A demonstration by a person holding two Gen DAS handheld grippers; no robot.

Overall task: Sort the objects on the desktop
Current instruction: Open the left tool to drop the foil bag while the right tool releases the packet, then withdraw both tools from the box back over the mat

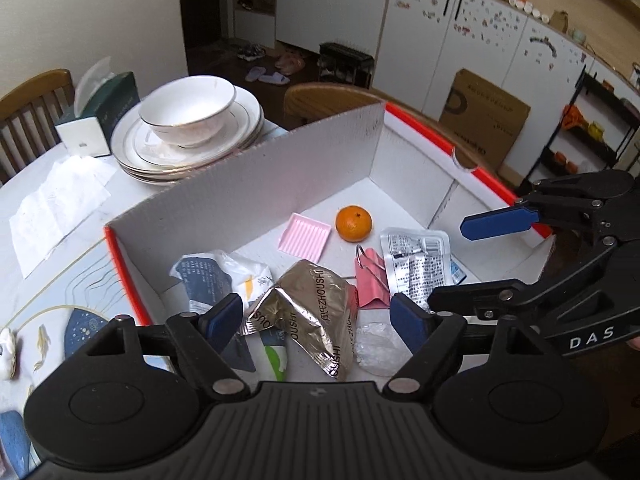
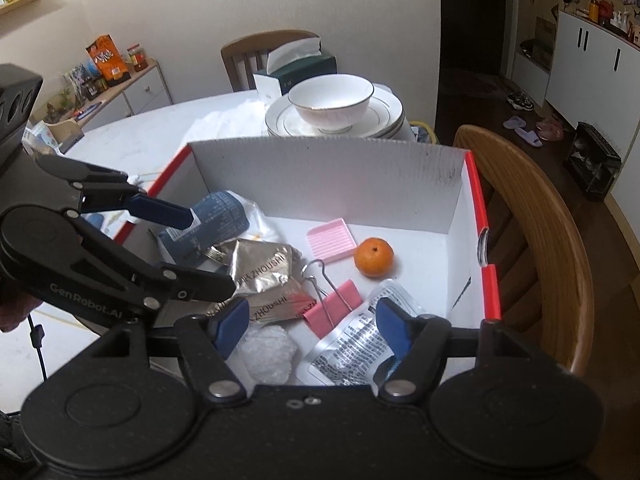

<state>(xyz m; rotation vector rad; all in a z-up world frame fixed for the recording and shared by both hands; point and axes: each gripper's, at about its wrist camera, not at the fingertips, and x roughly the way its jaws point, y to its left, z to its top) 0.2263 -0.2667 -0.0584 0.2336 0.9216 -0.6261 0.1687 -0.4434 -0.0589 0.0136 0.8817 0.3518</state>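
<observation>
— Over on the left of the round table (image 2: 144,128), what's sitting there?

— A creased sheet of paper (image 1: 60,204), then a green tissue box (image 1: 106,114), then a white bowl (image 1: 187,110) nested on a stack of plates (image 1: 240,128). All of that is outside the cardboard box (image 1: 288,168), behind its tall white wall.

— And inside the box?

— Going left to right: a dark blue and white packet (image 1: 204,276) against the near-left wall, a crumpled gold foil packet (image 1: 316,312) beside it, a pink ridged tray (image 1: 305,237) further back, and an orange (image 1: 353,223) just right of the tray. Nearer us there's a pink binder clip (image 1: 372,280) touching the foil, a clear crinkled wrapper (image 1: 376,344) in front of it, and a silver sachet (image 1: 416,268) with printed text on the right.

— What are the grippers doing?

— The left gripper (image 1: 318,320) hangs over the near edge, its blue pads spread wide on either side of the foil packet, holding nothing. The right gripper (image 2: 314,320) is likewise spread wide and empty, one pad above the clear wrapper, the other above the silver sachet. Each reaches in from its own side, close together.
</observation>
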